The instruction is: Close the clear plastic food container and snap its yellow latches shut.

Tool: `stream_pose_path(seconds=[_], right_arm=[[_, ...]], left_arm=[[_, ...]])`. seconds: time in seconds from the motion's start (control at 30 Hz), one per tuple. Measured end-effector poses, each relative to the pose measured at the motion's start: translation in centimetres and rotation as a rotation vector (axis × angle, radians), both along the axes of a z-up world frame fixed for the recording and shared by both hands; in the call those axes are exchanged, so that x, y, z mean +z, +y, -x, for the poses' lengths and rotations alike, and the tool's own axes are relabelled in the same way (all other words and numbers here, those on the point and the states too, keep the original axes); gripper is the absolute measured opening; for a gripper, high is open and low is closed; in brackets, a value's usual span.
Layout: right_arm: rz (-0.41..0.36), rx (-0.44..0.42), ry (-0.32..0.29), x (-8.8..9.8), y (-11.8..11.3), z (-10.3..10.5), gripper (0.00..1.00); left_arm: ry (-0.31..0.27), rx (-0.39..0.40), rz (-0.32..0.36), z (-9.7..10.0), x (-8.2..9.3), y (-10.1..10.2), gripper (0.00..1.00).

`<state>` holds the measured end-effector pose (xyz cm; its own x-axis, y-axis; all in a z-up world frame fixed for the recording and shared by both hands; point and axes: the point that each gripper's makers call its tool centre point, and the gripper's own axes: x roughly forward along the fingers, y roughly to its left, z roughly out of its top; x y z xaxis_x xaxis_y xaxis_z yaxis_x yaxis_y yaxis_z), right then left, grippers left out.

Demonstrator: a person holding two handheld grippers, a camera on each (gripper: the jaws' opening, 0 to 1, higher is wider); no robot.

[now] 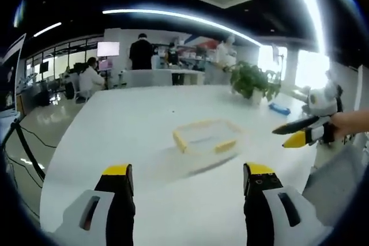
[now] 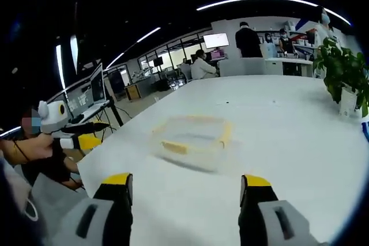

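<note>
Left gripper [image 1: 188, 178] jaws spread wide, nothing held, hovering above the white table [image 1: 132, 125]. Right gripper [image 2: 185, 188] likewise gaping, empty. Container [image 1: 207, 136] flat mid-table ahead of both, blurred, yellow latches [image 1: 226, 146] on its rim; lid position unclear. Potted plant [image 1: 252, 80] farther back. People at desks beyond.

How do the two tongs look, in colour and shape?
Both tongs look alike. The left tongs and the right tongs each have two black jaws with yellow tips, set on pale grey bodies with dark slots. Seen from the side, the right tongs carry a white box on top.
</note>
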<state>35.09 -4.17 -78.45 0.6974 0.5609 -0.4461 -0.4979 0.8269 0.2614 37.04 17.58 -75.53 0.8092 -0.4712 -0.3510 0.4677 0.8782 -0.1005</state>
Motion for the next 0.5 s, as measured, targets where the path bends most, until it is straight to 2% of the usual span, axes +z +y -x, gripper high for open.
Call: stream_pose_path(seconds=[0.27,0.37,0.5], right_arm=[[-0.006,-0.017,0.005,0.22,-0.9,-0.23,0.75],[-0.038,-0.022,0.009,0.34,-0.82,-0.22,0.74],[-0.03,-0.015,0.018,0.1,-0.66,-0.05,0.74]], left_arm=[[0.006,0.008,0.011,-0.05,-0.04,0.21,0.74],[0.009,0.006,0.009,-0.06,-0.05,0.15,0.73],[0.007,0.002,0.009,-0.13,0.06,0.12,0.71]])
